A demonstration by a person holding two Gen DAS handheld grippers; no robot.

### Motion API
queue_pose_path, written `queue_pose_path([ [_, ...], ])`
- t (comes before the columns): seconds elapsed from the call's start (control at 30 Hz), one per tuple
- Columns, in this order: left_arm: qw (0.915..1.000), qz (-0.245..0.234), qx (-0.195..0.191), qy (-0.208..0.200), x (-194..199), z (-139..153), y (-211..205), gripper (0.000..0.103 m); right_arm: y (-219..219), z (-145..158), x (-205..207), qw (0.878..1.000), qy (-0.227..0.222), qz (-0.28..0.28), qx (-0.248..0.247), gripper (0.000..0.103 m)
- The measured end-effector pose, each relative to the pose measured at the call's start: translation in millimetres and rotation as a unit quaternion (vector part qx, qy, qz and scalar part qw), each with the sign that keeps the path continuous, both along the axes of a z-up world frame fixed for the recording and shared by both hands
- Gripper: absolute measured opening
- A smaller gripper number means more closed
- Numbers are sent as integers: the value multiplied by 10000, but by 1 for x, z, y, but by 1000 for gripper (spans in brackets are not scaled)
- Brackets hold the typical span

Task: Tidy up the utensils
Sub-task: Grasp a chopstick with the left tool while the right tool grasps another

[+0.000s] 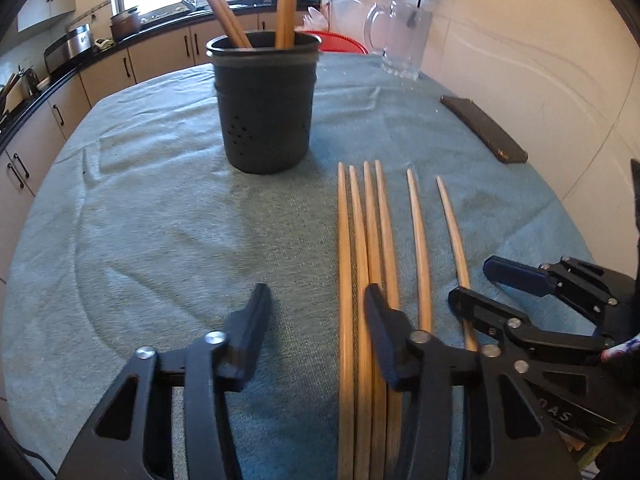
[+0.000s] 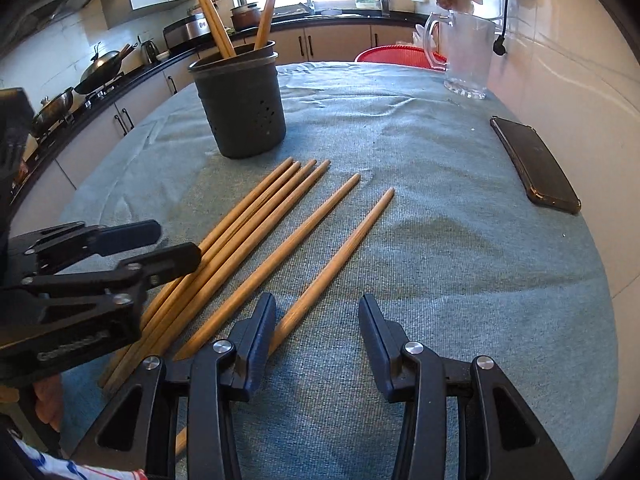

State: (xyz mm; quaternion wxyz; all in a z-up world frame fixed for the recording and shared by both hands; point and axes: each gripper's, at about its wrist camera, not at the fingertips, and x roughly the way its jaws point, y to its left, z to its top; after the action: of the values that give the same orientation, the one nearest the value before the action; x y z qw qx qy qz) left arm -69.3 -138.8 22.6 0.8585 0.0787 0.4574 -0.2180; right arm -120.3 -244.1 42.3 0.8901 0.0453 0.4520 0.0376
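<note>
Lying loose – six tapered wooden chopsticks (image 2: 256,240) | terry cloth (image 2: 440,260) | both fingers released

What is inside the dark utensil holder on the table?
Wooden chopsticks stand in the utensil holder, leaning against its rim. Its opaque wall hides their lower ends and anything else at the bottom.

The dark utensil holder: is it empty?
No. The utensil holder stands upright with wooden chopsticks sticking out of its top.
</note>
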Motion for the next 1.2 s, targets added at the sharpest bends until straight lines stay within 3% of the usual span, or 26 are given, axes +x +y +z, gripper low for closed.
queue_pose_path([
  [0.13,9999,-17,-67,129,5,-1,0,20,1,0,-1,10000,-41,17,-20,46],
  [0.3,9994,-73,349,-15,4,-4,-15,18,6,0,1,9998,-17,54,-181,45],
  [0.37,9990,-1,439,13,7,-3,-17,6,6,0,2,9996,11,24,-271,35],
  [0.43,9992,244,249,211,11,-2,-8,6,2,0,5,9993,77,-6,-370,19],
  [0.53,9953,694,-153,656,11,-1,20,6,-14,2,8,9991,304,17,-282,10],
  [0.67,9888,966,-359,1077,3,3,44,6,-37,4,8,9977,571,34,-375,10],
  [0.83,9898,834,-50,1150,8,4,40,7,-60,6,13,9943,989,35,-395,10],
  [1.2,9866,817,62,1412,45,5,31,7,-57,5,54,9800,1812,388,-721,11],
])
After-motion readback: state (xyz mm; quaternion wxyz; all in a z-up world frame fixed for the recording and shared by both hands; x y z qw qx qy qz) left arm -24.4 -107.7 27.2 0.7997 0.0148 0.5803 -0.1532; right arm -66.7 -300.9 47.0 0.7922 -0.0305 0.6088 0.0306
